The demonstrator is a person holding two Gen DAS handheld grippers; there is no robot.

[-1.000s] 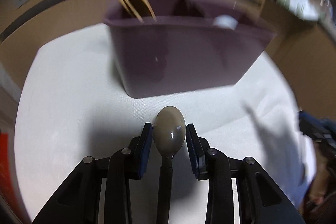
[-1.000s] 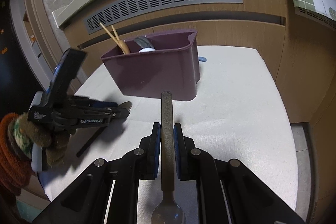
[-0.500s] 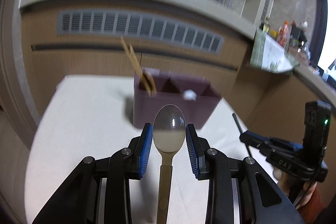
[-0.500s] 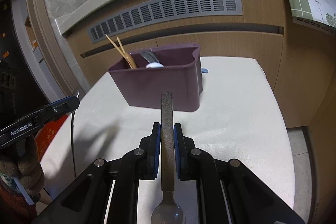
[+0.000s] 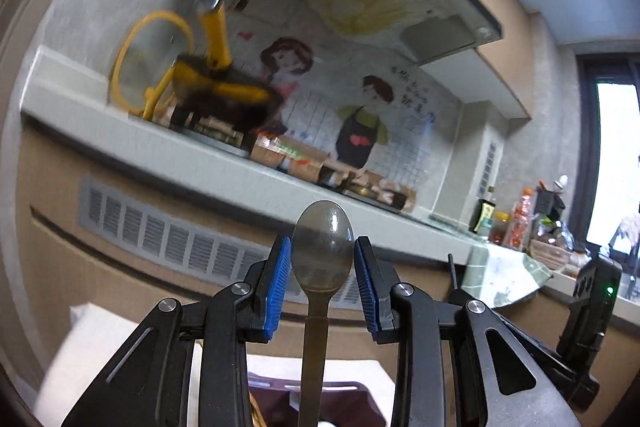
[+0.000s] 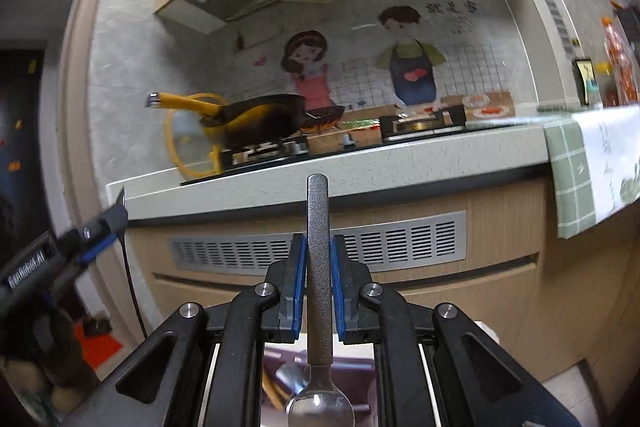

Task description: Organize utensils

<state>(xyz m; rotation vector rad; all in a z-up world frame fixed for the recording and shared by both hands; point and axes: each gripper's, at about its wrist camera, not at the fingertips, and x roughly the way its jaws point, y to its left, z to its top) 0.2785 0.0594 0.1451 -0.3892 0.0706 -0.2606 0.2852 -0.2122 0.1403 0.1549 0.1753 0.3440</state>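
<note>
The left gripper pinched a dull metal spoon by its bowl, blue pads against the bowl's edges, handle trailing back toward the camera. The right gripper was pressed tight on the textured handle of a second, shinier spoon, bowl toward the camera. Both grippers pointed roughly level at the kitchen counter front. The purple utensil caddy lay below and just ahead of both, seen between the fingers on the white tabletop. Its compartments held wooden chopsticks and, apparently, another spoon; the view was partly blocked. Neither hand was clearly nearer.
</note>
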